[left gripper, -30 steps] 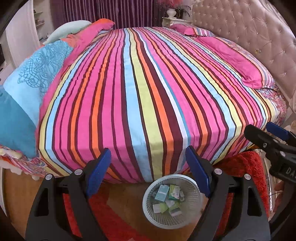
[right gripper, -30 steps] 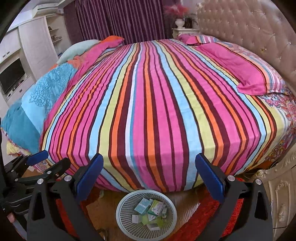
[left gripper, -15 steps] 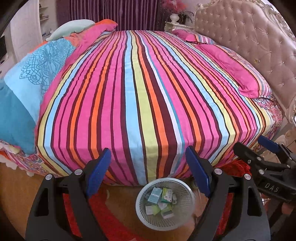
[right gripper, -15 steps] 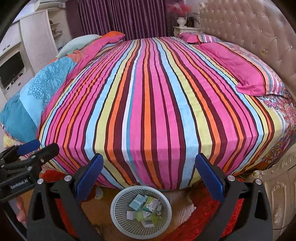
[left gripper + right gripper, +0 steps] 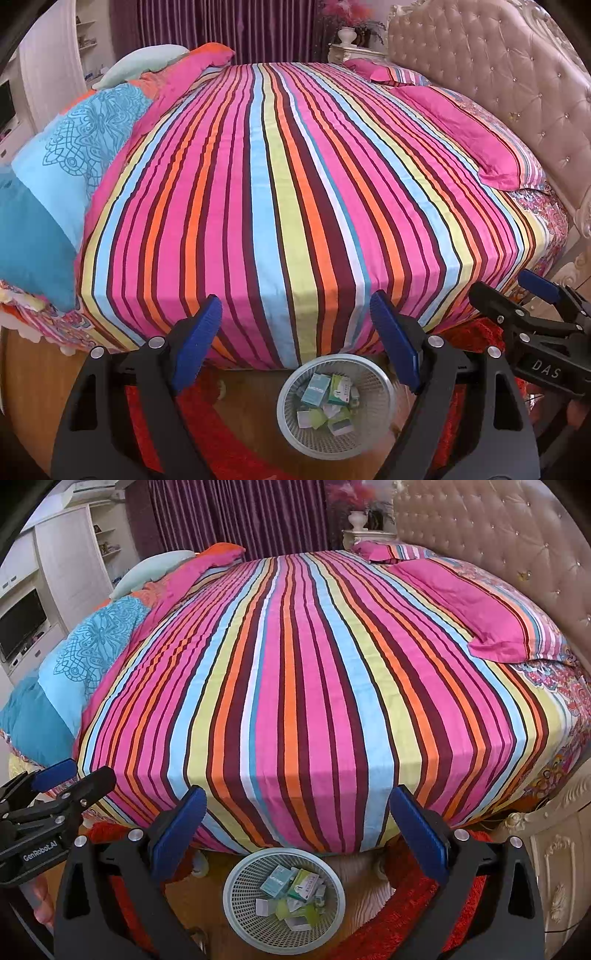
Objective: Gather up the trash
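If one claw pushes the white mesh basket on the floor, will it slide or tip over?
The mesh basket looks like thin perforated plastic holding only a few small cartons, so it is probably light and would slide easily on the smooth wooden floor. Its wide, low shape suggests it would rarely tip.

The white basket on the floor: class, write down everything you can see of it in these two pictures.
The white basket is round, of what looks like plastic lattice, with a solid rim and an open top. It stands upright on the brown floor at the foot of the striped bed, close to the red rug. Inside lie several small cartons, teal, green and white, loosely piled and filling only the bottom. Neither gripper touches it; both hang above it with nothing between their fingers.
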Tool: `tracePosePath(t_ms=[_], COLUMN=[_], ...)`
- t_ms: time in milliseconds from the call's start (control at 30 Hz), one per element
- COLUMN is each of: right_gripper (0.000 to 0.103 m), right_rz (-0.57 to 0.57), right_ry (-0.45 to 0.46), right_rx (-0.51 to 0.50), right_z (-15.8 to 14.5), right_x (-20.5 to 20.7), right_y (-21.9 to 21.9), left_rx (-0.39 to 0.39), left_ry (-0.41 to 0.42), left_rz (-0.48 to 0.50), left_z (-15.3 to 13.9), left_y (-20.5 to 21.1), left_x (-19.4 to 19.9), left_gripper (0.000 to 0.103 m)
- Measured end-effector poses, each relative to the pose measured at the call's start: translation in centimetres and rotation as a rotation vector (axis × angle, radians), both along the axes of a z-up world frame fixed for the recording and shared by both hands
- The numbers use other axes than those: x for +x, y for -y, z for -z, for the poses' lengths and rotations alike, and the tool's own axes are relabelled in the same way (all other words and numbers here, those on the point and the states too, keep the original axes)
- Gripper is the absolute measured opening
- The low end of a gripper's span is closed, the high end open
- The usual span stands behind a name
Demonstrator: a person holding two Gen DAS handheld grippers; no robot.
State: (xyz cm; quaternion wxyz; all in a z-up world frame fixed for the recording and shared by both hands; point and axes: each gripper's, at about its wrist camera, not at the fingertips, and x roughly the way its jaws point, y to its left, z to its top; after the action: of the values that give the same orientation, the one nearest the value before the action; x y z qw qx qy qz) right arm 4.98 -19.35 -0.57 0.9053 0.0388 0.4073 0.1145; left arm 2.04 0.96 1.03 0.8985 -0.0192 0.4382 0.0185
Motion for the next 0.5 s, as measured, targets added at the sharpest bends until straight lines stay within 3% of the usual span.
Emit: tracePosePath(t_ms=[500], right_gripper=[0.095], right_rz=[-0.006], right_ry=[0.002], right_rx=[0.008], right_z=[-0.20], right_x=[-0.11], right_y=[0.04], left_rx=[-0.003], left_ry=[-0.005], left_rz=[-0.006], left_z=[0.06], left_y=[0.07], left_x=[0.01], left_gripper=[0.080])
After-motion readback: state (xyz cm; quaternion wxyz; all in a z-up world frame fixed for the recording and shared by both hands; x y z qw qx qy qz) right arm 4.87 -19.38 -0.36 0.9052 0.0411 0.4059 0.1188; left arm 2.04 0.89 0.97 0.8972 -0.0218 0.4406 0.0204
